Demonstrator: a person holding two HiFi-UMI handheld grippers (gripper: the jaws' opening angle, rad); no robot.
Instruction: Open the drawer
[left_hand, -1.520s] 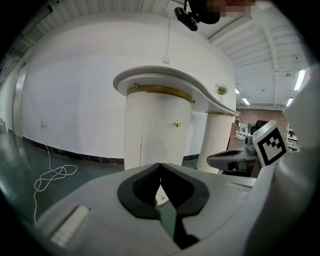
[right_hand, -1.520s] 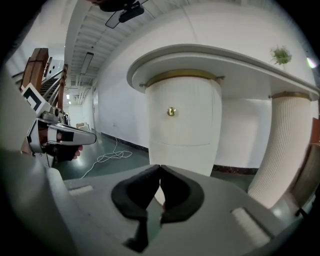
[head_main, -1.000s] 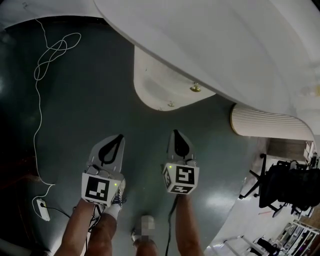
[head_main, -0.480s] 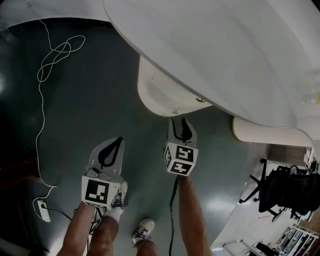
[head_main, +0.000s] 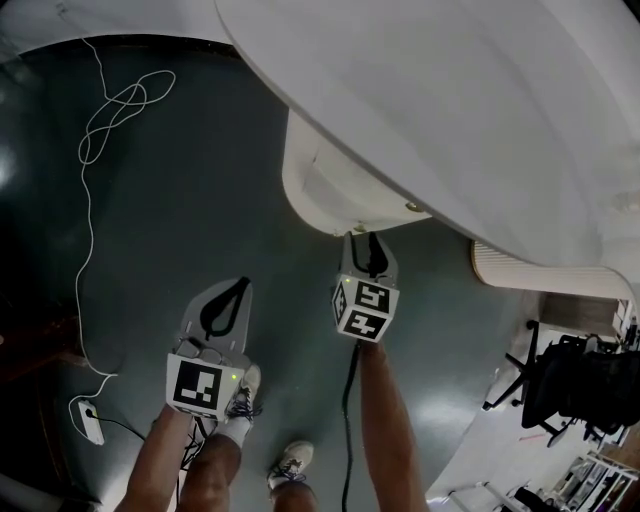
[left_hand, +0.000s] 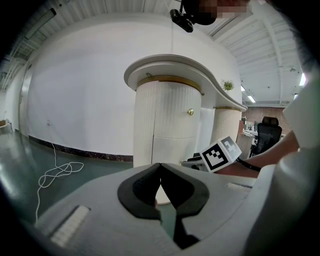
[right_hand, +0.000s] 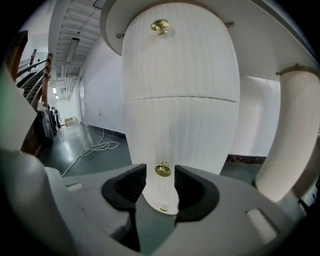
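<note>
Straddling the knob (right_hand: 162, 170) of the shut drawer (right_hand: 181, 134), low on the pedestal (right_hand: 180, 60), the right hand-held gripper (right_hand: 160, 181) is just opening its jaws around it, untouching, readying a pull, while the left hand-held gripper (left_hand: 160, 169) is idling clenched and empty.

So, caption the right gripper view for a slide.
Right gripper, jaws just opening, with the cabinet's lower brass knob between them, ungripped.

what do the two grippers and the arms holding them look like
Both the left gripper and right gripper are light grey plastic shells whose tongs are lined with black pads. Each carries a white cube printed with black square markers. A black cable trails from the right one. The forearms are bare; no sleeves show.
</note>
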